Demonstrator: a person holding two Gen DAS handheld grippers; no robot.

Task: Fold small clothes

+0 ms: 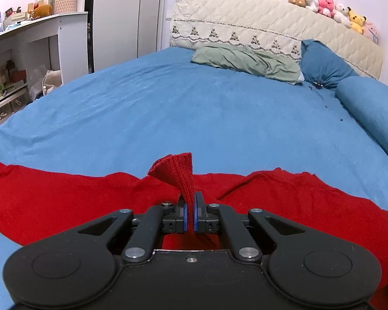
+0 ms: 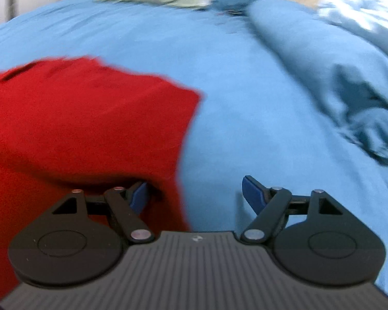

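The left gripper (image 1: 190, 213) is clamped narrow on a ribbed corner of the red knit garment (image 1: 77, 201), which sticks up as a small fan between the blue pads (image 1: 185, 217). The rest of the garment lies spread flat across the near part of the blue bedsheet (image 1: 194, 108), its lower edge hidden behind the gripper body.

The right gripper (image 2: 195, 196) stands wide apart and holds nothing. Its left fingertip (image 2: 139, 196) sits over the garment's right edge (image 2: 90, 118); the other is over bare sheet (image 2: 245, 103). This view is smeared by motion blur, so cloth texture and the far end of the bed are hard to make out.

At the head of the bed lie a crumpled green pillow (image 1: 248, 62) and a dark blue pillow (image 1: 323, 64), both against a quilted cream headboard cover (image 1: 271, 20). A row of plush toys (image 1: 331, 9) sits on top of it. A rolled blue duvet (image 1: 375, 113) runs along the right side, cut off by the frame.

On the left, a white shelf unit (image 1: 38, 33) carries a woven basket (image 1: 66, 2) with items poking out that are too small to identify, and an orange plush toy (image 1: 42, 10) beside it. Its lower compartments hold boxes and packets that cannot be told apart.
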